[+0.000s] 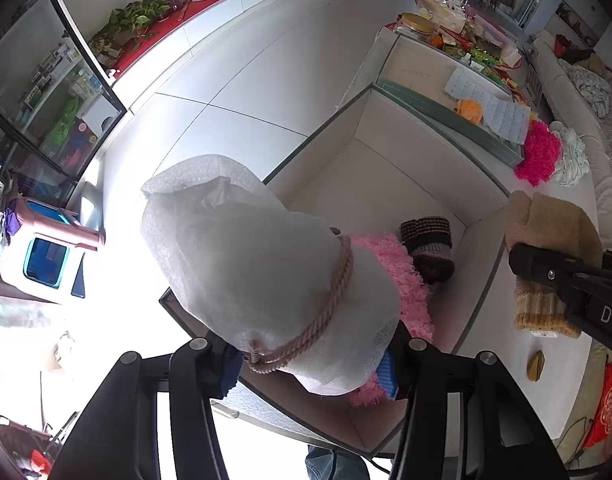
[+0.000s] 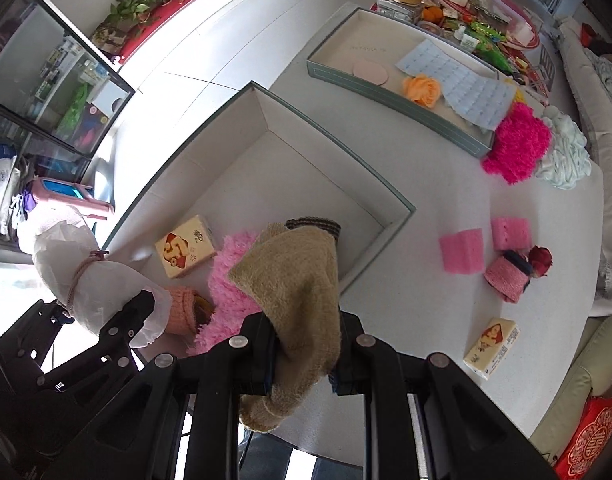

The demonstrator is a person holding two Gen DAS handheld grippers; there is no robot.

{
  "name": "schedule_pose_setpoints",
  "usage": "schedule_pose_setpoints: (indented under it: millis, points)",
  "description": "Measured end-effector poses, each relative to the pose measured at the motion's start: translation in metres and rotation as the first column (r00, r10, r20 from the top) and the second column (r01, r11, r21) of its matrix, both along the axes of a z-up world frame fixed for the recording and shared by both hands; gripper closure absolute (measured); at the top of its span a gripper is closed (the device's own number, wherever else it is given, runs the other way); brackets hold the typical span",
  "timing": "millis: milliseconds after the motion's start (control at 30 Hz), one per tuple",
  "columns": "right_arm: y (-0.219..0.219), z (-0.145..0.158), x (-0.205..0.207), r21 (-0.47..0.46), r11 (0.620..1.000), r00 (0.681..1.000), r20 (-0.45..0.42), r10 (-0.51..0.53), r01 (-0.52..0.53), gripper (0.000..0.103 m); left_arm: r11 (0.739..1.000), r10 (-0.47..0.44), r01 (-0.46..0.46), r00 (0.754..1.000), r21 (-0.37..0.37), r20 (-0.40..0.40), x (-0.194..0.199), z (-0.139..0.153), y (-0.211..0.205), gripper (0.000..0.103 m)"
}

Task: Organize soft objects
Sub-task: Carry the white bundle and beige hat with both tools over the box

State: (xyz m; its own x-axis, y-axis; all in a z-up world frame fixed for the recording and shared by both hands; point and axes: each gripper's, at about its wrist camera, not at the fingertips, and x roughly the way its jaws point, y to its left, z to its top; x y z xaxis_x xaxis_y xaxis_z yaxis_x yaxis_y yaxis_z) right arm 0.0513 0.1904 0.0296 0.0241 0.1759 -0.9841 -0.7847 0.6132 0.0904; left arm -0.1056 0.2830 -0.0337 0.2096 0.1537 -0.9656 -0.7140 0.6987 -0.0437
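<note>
Four soft items already in grey-rimmed box (image 2: 398,200); left gripper (image 1: 314,364) clamps white foam-wrap bundle (image 1: 258,264), right gripper (image 2: 304,344) clamps tan knit sock (image 2: 298,292); pink sponges (image 2: 462,256) at 3 o'clock etc left

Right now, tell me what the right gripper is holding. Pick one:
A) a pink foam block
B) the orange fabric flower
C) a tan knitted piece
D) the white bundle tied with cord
C: the right gripper is shut on the tan knitted piece, which hangs between its fingers over the open box, while the white bundle tied with cord sits in the left gripper.
</note>
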Motion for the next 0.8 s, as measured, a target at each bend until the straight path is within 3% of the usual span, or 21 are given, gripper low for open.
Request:
schedule_pose_setpoints:
  millis: [800]
  points:
    - [0.033, -0.028, 0.013, -0.052, 0.999, 1.000, -0.021, 0.014, -0.015, 0.082, 0.999, 0.023, -0.025, 0.998, -0.042, -0.062, 0.021, -0.032, 0.016, 0.049]
